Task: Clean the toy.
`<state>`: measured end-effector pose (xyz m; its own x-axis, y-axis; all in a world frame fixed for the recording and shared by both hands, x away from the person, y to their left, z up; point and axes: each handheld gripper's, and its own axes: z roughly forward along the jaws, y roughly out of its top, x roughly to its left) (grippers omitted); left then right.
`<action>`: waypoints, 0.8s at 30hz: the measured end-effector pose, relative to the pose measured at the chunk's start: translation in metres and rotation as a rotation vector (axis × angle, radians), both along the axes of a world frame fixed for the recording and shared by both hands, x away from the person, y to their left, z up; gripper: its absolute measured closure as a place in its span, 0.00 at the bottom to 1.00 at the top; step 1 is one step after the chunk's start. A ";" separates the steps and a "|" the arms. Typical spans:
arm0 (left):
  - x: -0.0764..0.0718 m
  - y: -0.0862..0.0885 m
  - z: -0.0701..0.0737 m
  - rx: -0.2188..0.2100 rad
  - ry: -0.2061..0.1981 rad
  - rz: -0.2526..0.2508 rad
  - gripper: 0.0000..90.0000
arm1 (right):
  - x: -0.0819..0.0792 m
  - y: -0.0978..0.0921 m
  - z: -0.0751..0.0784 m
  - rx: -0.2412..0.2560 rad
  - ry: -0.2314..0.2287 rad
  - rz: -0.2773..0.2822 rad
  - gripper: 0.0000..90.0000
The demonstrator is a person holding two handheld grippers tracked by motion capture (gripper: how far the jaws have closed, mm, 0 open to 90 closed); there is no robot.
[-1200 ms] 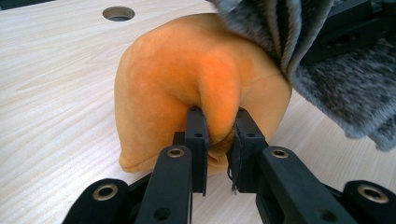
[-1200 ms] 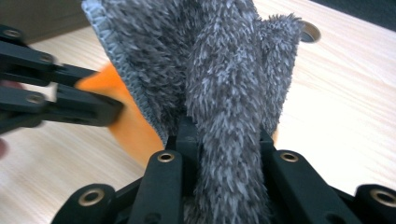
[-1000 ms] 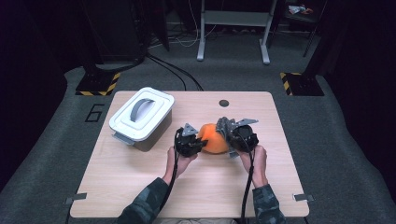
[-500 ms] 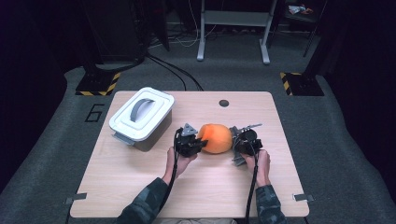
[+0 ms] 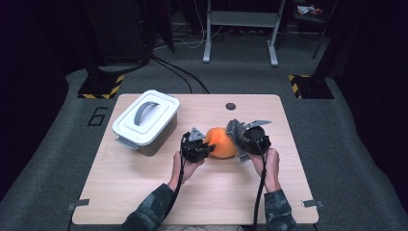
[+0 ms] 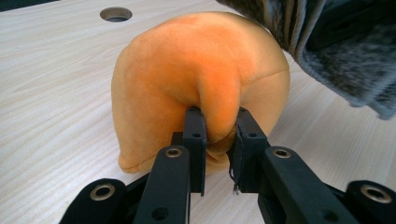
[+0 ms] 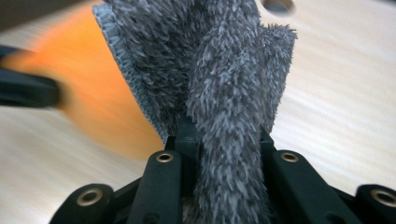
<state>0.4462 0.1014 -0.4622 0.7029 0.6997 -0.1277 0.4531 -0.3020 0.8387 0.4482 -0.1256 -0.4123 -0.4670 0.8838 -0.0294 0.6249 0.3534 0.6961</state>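
Orange plush, a rounded soft velvety cushion-like lump (image 5: 222,142), sits near the middle of my pale wood-grain surface (image 5: 144,192), and I have it caught from the left: my left hand-held gripper (image 5: 204,149) has its two black jaws pinching a raised fold of the orange fabric (image 6: 219,119), the fold squeezed narrow between them in the left gripper view. My right hand-held gripper (image 5: 239,138) comes at the plush from the opposite side, its jaws pressed on a shaggy grey microfibre cloth (image 7: 219,93) that stands up between them and fans out above, its stitched hem lying against the orange plush in the right gripper view. From the high view the grey cloth (image 5: 235,129) touches the plush's right flank, so both tools meet at the same object. Well to the left on the surface stands a white rectangular plastic box with a grey handle on its lid (image 5: 146,120), apart from my grippers. A small round hole (image 5: 231,106) marks the surface beyond the plush.
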 end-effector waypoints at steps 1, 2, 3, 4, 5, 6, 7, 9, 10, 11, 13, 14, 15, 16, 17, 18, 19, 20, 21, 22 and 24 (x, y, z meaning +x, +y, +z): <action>0.000 0.000 0.000 -0.003 -0.002 0.003 0.87 | -0.001 0.006 0.004 0.002 -0.014 0.023 0.81; 0.000 0.000 0.000 -0.002 -0.003 0.004 0.87 | -0.003 0.013 0.007 0.002 -0.017 0.038 0.81; 0.000 -0.001 0.000 -0.001 -0.003 0.004 0.87 | -0.004 0.020 0.010 -0.001 -0.031 0.058 0.81; 0.000 -0.001 0.000 0.000 -0.001 0.000 0.87 | -0.005 0.026 0.012 -0.006 -0.030 0.072 0.81; 0.000 -0.001 0.000 0.003 -0.002 -0.001 0.87 | -0.005 0.032 0.014 -0.014 -0.040 0.090 0.81; 0.000 -0.001 0.000 0.005 -0.002 -0.002 0.87 | -0.005 0.037 0.014 -0.017 -0.040 0.097 0.81; 0.000 -0.001 0.000 0.006 -0.002 -0.001 0.87 | -0.004 0.042 0.014 -0.029 -0.034 0.101 0.81; 0.000 0.001 0.000 0.007 0.001 0.003 0.87 | -0.001 0.048 0.011 -0.053 -0.036 0.105 0.81; 0.001 0.002 0.000 -0.001 0.007 0.005 0.87 | -0.001 0.049 0.010 -0.053 -0.035 0.100 0.81; 0.001 0.002 -0.001 -0.005 0.007 0.004 0.87 | 0.000 0.048 0.009 -0.049 -0.036 0.107 0.81; 0.001 0.002 -0.001 -0.006 0.005 0.006 0.87 | 0.001 0.044 0.007 -0.038 -0.033 0.098 0.81; 0.001 0.002 -0.001 0.000 0.008 0.001 0.87 | 0.000 0.042 0.006 -0.034 -0.030 0.088 0.81; 0.001 0.001 -0.001 0.000 0.007 0.000 0.87 | 0.000 0.038 0.005 -0.033 -0.028 0.087 0.81; 0.001 0.001 -0.001 -0.001 0.006 0.003 0.87 | 0.000 0.035 0.004 -0.029 -0.023 0.073 0.81; 0.001 0.001 -0.001 -0.001 0.007 0.001 0.87 | 0.001 0.031 0.003 -0.032 -0.026 0.067 0.81; 0.001 0.001 -0.001 -0.002 0.007 0.001 0.87 | 0.001 0.026 0.001 -0.033 -0.024 0.053 0.81; 0.001 0.002 -0.002 -0.006 0.007 0.001 0.87 | 0.002 0.022 -0.001 -0.029 -0.014 0.042 0.81; 0.002 0.002 -0.002 -0.003 0.005 0.000 0.87 | 0.003 0.017 -0.004 -0.022 -0.008 0.032 0.81; 0.002 0.002 -0.002 -0.004 0.009 0.002 0.87 | 0.004 0.012 -0.006 -0.022 -0.003 0.018 0.81; 0.002 0.002 -0.002 -0.007 0.011 0.003 0.87 | 0.005 0.009 -0.009 -0.024 0.002 0.008 0.81; 0.002 0.003 -0.002 -0.003 0.011 0.002 0.87 | 0.007 0.000 -0.016 -0.015 0.026 -0.016 0.81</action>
<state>0.4486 0.1040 -0.4644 0.7002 0.7006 -0.1375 0.4626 -0.2985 0.8348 0.4556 -0.1256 -0.4283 -0.4539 0.8905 -0.0304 0.6483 0.3534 0.6744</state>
